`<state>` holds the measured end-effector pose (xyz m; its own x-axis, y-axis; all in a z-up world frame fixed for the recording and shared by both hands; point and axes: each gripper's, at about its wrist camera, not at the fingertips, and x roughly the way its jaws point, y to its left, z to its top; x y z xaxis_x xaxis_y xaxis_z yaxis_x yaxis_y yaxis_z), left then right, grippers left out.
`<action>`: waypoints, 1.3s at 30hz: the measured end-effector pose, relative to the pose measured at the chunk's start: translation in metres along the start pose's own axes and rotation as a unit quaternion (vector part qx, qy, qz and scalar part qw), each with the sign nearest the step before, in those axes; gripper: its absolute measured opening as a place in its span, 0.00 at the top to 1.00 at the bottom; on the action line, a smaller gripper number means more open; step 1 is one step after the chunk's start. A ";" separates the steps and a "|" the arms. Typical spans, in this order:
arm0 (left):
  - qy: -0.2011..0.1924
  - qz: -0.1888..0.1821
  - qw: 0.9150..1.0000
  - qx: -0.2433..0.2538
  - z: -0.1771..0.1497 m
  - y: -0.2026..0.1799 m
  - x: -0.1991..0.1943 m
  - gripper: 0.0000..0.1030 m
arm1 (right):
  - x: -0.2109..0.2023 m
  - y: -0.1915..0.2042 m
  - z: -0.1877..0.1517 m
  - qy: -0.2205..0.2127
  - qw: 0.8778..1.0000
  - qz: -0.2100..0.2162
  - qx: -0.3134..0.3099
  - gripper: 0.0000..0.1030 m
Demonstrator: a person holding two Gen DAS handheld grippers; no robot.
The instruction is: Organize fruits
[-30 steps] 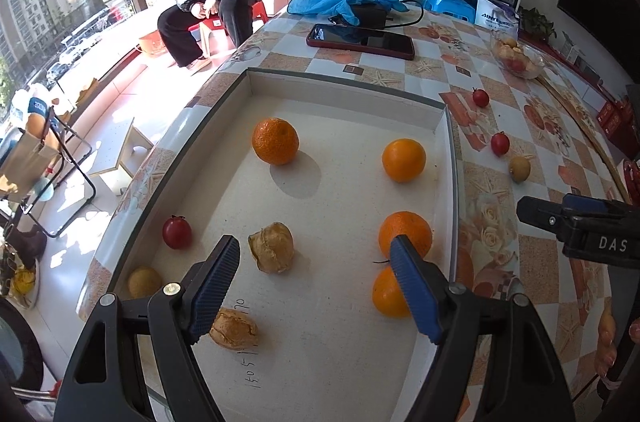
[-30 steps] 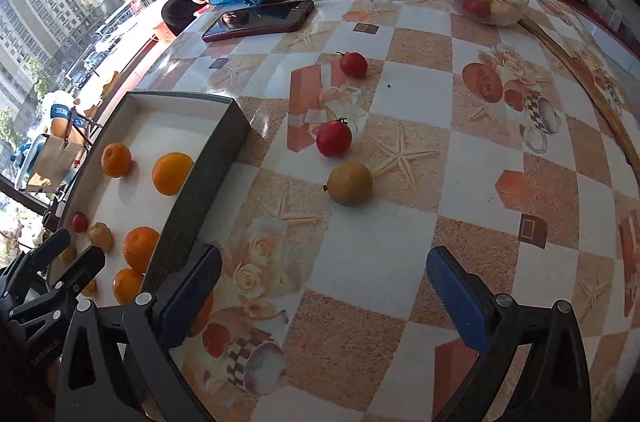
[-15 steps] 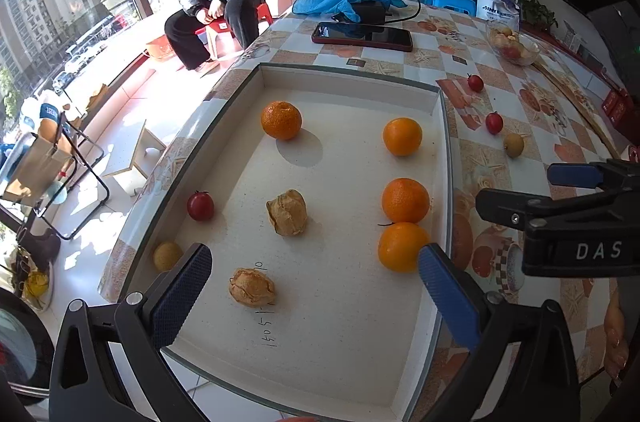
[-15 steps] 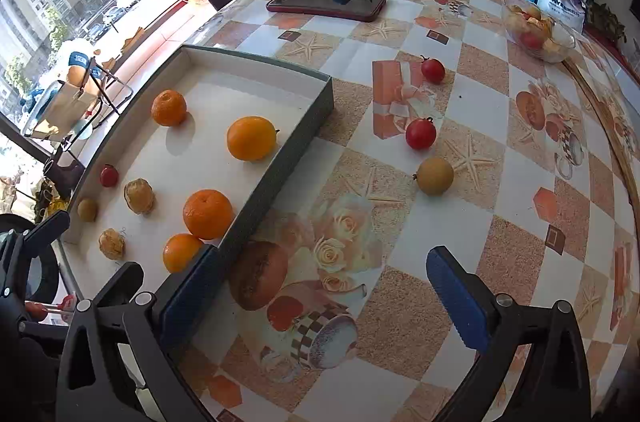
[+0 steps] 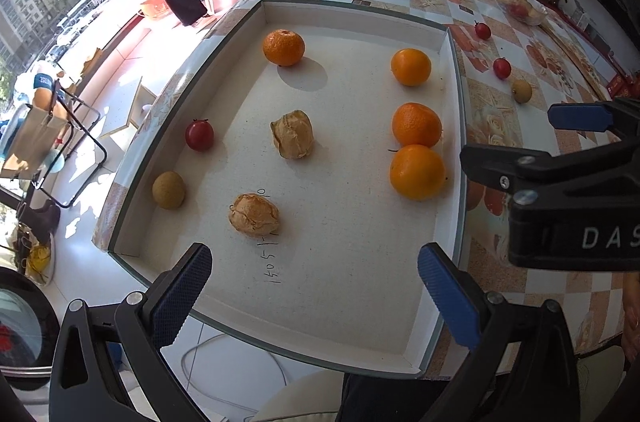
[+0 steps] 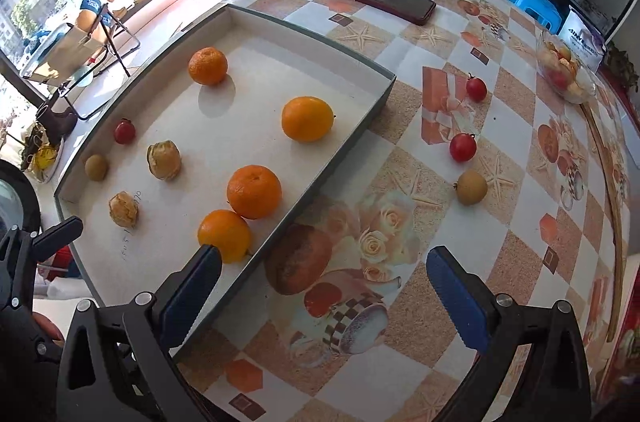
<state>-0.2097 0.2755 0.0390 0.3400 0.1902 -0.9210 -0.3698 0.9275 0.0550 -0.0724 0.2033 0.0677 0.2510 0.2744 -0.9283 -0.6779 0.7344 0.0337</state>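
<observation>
- Blue pads on my left gripper [image 5: 314, 286] stand as wide as they go, at the bottom of the left wrist frame, with nothing between them; they hang over the near end of the white tray [image 5: 454, 126].
- My right gripper [image 6: 322, 292] is just as wide open and empty. Its left pad [image 6: 192, 296] sits in front of the tray's near wall, just below the nearest orange [image 6: 225, 235] (I cannot tell whether it touches either), while the right pad [image 6: 456, 304] is over the patterned tablecloth [image 6: 400, 362].
- Inside the tray: four oranges, three of them in a column along its right side in the left wrist frame, the nearest two touching; two papery husked fruits [image 5: 292, 139] mid-tray; a red cherry tomato [image 5: 199, 135] and a brown round fruit [image 5: 168, 190] by the left wall.
- Outside the tray, right of centre in the right wrist frame: two cherry tomatoes [image 6: 463, 147] and one brown round fruit [image 6: 472, 187] on the cloth, well apart from both grippers.
</observation>
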 end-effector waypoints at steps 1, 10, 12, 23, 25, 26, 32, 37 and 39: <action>0.001 -0.002 1.000 0.001 -0.001 0.000 0.000 0.00 | 0.001 0.003 -0.001 0.002 1.000 -0.001 -0.005 0.00; -0.003 0.002 1.000 -0.002 -0.001 0.002 -0.001 0.00 | 0.001 0.018 -0.005 0.006 0.999 -0.013 -0.039 0.00; -0.004 0.007 1.000 -0.001 -0.001 0.002 -0.001 0.00 | 0.002 0.019 -0.005 0.007 0.999 -0.013 -0.041 0.00; -0.011 0.014 1.000 0.003 -0.002 0.000 -0.003 0.00 | 0.004 0.019 -0.007 0.008 0.999 -0.014 -0.043 0.00; -0.011 0.014 1.000 0.004 -0.002 -0.001 -0.003 0.00 | 0.004 0.019 -0.007 0.008 0.999 -0.014 -0.043 0.00; -0.011 0.015 1.000 0.004 -0.002 -0.001 -0.003 0.00 | 0.003 0.019 -0.007 0.009 0.999 -0.014 -0.043 0.00; -0.013 0.014 1.000 0.006 -0.001 -0.002 -0.003 0.00 | 0.006 0.020 -0.009 0.012 0.999 -0.015 -0.047 0.00; -0.012 0.013 1.000 0.006 -0.001 -0.003 -0.003 0.00 | 0.006 0.022 -0.010 0.012 0.999 -0.016 -0.049 0.00; -0.013 0.014 1.000 0.008 -0.002 -0.003 -0.003 0.00 | 0.006 0.022 -0.010 0.012 0.999 -0.016 -0.049 0.00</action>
<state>-0.2107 0.2713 0.0407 0.3520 0.2236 -0.9089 -0.3655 0.9268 0.0865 -0.0925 0.2149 0.0594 0.2583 0.2359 -0.9368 -0.7347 0.6776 -0.0319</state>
